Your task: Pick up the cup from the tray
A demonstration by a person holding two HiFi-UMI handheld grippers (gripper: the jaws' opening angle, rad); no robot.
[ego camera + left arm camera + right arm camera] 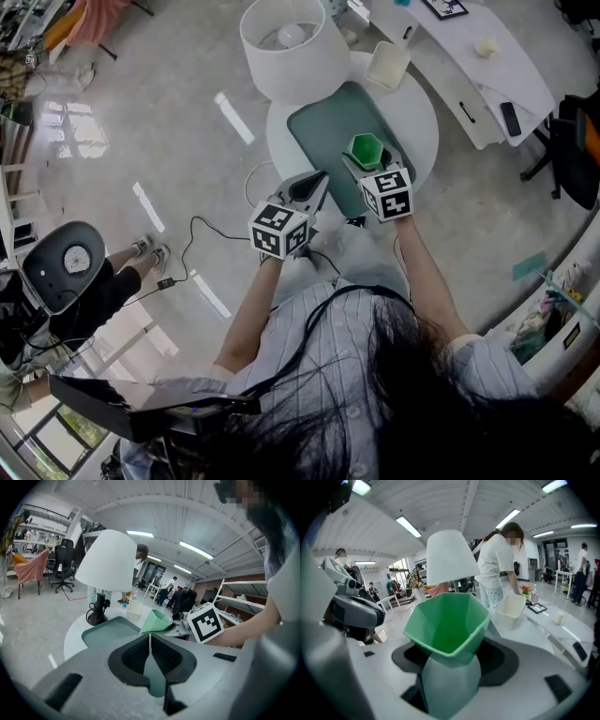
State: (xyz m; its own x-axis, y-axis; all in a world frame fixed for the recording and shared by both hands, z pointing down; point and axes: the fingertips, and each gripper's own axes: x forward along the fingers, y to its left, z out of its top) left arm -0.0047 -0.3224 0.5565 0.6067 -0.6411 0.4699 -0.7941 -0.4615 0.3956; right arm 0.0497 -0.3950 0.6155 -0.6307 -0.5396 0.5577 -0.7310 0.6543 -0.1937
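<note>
The faceted cup (447, 620) looks like smooth, matt green plastic. The tray (326, 131) is dull, matt green plastic; the round table (422, 122) smooth and white; the floor (141, 94) polished, glossy, mirroring light.

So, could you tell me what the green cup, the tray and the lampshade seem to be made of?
The green cup looks like rigid plastic, satin: crisp facets, uniform colour, soft sheen. The tray seems matte plastic or coated metal: even dull teal, rounded rim. The lampshade may be white fabric or paper, matte; I can't tell which.
</note>
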